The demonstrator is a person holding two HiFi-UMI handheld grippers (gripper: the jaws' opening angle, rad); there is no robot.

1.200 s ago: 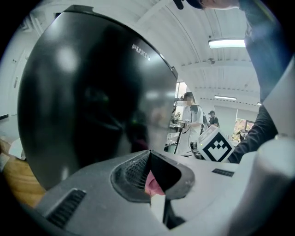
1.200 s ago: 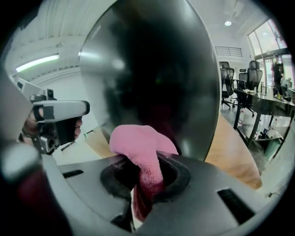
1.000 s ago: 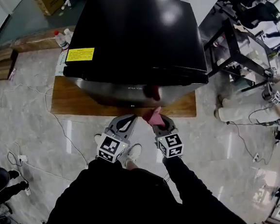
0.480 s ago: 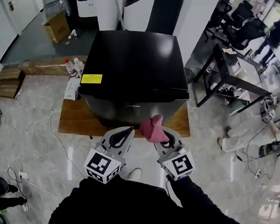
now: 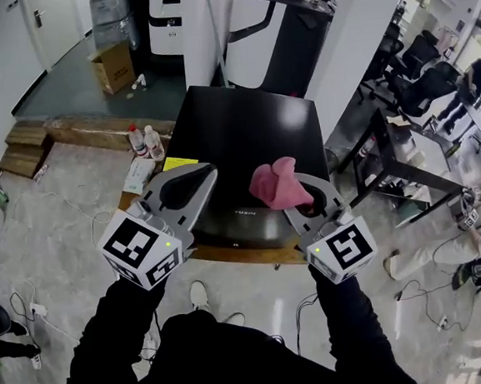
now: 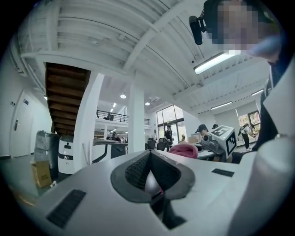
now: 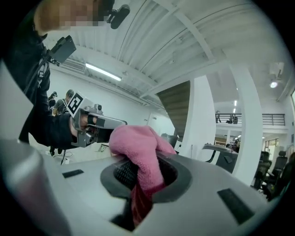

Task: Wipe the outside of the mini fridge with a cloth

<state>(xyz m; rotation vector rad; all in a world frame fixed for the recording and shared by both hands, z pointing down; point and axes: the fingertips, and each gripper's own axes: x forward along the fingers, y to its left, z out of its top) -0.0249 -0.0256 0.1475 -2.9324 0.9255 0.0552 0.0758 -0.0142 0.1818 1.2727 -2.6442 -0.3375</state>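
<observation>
Both grippers are held high in front of me, well above the glossy black box-shaped mini fridge (image 5: 252,132), which sits below on its low wooden platform (image 5: 229,253). Nothing is touching the fridge right now. The right gripper (image 5: 313,204) has its jaws clamped on the bunched pink fleecy cloth (image 5: 275,184); in the right gripper view a fat lobe of it billows out past the jaw tips and a darker fold hangs down between them. The left gripper (image 5: 191,183) is closed, tips meeting, with nothing between them as far as I can make out through that dark gap. So my read is that the wiping contact has yet to be made. To do it well I'd bring the right gripper down so that only the soft lobe meets the lid, tilting it to keep the hard grey jaws off that shiny surface. I'd go in long overlapping passes from the back edge towards me, then down the front and the sides. Keep the clamp firm, because a dragging cloth could pull free. The left could steady the cabinet if it shifts on the board.
</observation>
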